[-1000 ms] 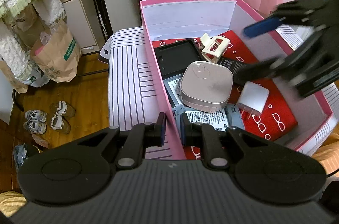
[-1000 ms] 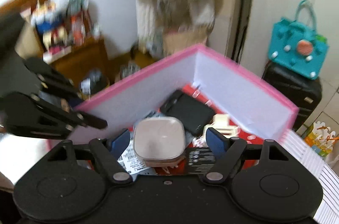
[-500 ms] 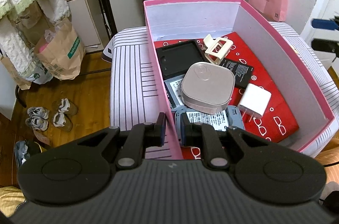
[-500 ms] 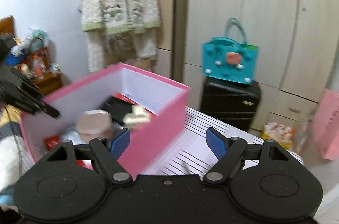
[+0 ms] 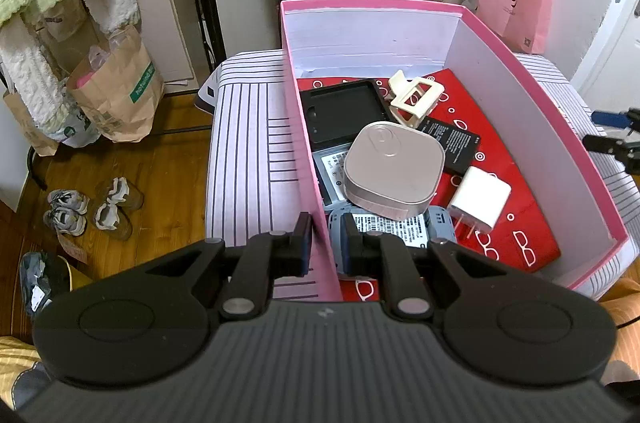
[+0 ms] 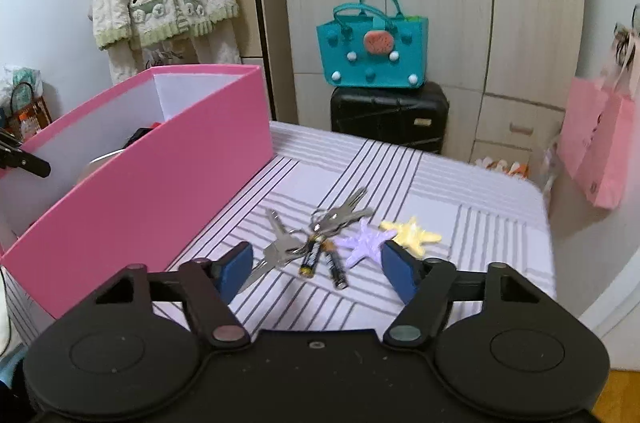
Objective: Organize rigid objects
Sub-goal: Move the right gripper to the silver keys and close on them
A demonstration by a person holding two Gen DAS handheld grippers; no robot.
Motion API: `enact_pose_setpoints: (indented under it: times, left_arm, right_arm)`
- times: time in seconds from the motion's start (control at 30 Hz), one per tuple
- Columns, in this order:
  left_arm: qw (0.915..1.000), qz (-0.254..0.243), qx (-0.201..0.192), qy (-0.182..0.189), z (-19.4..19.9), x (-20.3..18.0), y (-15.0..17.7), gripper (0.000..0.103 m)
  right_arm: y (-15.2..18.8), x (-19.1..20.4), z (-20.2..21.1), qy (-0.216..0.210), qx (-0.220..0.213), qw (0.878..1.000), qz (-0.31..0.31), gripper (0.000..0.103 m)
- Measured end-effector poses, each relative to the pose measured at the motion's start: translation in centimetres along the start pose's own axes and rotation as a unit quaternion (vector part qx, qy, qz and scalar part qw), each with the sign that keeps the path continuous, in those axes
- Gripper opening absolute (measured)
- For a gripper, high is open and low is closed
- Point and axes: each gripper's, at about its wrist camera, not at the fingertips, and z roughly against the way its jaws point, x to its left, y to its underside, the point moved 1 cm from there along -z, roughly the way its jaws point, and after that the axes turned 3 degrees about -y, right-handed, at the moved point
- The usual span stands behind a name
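Left gripper (image 5: pixel 325 247) is clamping the near wall of the pink box (image 5: pixel 536 95), one pad outside, one inside, jaws nearly together on the cardboard.

Just past its inner pad, inside the box: a grey-blue device with a white label (image 5: pixel 394 223) is lying flat. A rounded pinkish-grey case (image 5: pixel 394 169) is sitting on top of it, right ahead of the gripper. A white charger plug (image 5: pixel 478 199) is lying right of the case, on the red patterned sheet (image 5: pixel 532 219) lining the floor. Further in: a black battery (image 5: pixel 456 143), a black tray-like cover (image 5: pixel 344 111) against the left wall, and a cream hair claw (image 5: pixel 416 95) resting at the far end.

Right gripper (image 6: pixel 316 269) is hovering over the striped cloth (image 6: pixel 460 179) outside the box, jaws closing, still wide apart, nothing pinched yet. Its tips are also showing at the right edge of the left camera view.

Between and just beyond its pads: a loose key set (image 6: pixel 280 247) left of centre, two AA batteries (image 6: pixel 324 257) in the middle, a purple starfish (image 6: pixel 366 241) near the right pad. A yellow starfish (image 6: pixel 412 233) is lying just right of the purple one, touching it. A second bunch of keys (image 6: pixel 340 213) is sitting slightly further out.

Box is standing to the left of this gripper.

Far: teal felt bag (image 6: pixel 372 39) sitting on a black suitcase (image 6: pixel 388 115).
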Motion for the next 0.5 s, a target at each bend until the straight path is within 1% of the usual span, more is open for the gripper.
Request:
enact_pose_setpoints:
  times: [0.03,0.07,0.1,0.17,0.23,0.3,0.37,0.43,0.5]
  left_arm:
    - [1.0,-0.001,0.0,0.0,0.0,0.0,0.0,0.013]
    - [1.0,-0.001,0.0,-0.001,0.0,0.0,0.0,0.013]
    - [1.0,-0.002,0.001,-0.002,0.0,-0.1,0.0,0.013]
    - [1.0,-0.003,0.003,-0.005,0.0,-0.1,-0.1,0.013]
    - [1.0,-0.004,0.004,-0.006,0.0,-0.2,-0.1,0.013]
    - [1.0,-0.003,0.004,-0.006,0.0,-0.2,-0.1,0.013]
    - [1.0,-0.002,0.003,-0.006,0.0,-0.2,-0.1,0.013]
    - [1.0,-0.001,0.003,-0.005,0.0,-0.3,-0.1,0.013]
    - [1.0,-0.001,0.003,-0.005,0.0,-0.3,-0.1,0.013]
  right_arm:
    - [0.2,0.0,-0.1,0.0,-0.009,1.0,-0.005,0.05]
    - [0.4,0.1,-0.2,0.006,-0.022,1.0,-0.012,0.038]
    - [0.6,0.4,-0.3,0.01,-0.03,0.999,-0.015,0.036]
    - [0.8,1.1,-0.7,0.001,-0.035,0.999,-0.021,0.025]
    - [0.9,1.6,-1.4,-0.02,-0.021,0.999,-0.025,0.025]
    - [1.0,2.2,-2.0,-0.029,-0.008,0.999,-0.023,0.025]
    - [1.0,2.6,-3.0,-0.03,0.013,0.999,-0.023,0.026]
    - [1.0,2.5,-3.9,-0.033,0.028,0.998,-0.035,0.026]
    - [1.1,2.4,-4.7,-0.023,0.035,0.998,-0.046,0.027]
